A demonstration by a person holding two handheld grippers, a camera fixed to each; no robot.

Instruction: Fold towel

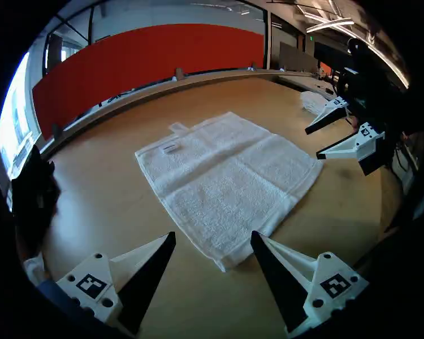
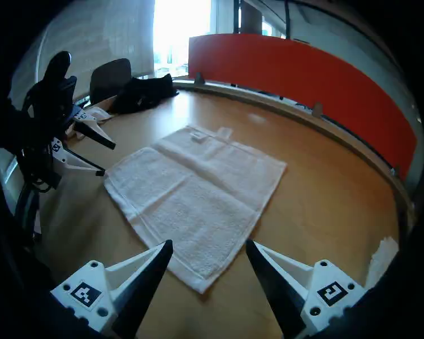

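The towel is laid out flat near the middle of the wooden table. In the left gripper view, one corner is pointed toward the near edge. A small tag can be made out on its far left part, and a little loop is poking out past the far edge there.

The left gripper is held wide with nothing between the fingers, right over that near corner. Whether the cloth is touched can't be told. The right gripper is seen at the right, just past the towel's right edge, also spread apart and empty.

From the right gripper view it's much the same: its fingers are wide, with another towel corner framed between the tips.

A red panel is set along the table's far edge. A dark bundle is dumped on the far left of the table, with a chair beside it. A white cloth is lying far right.
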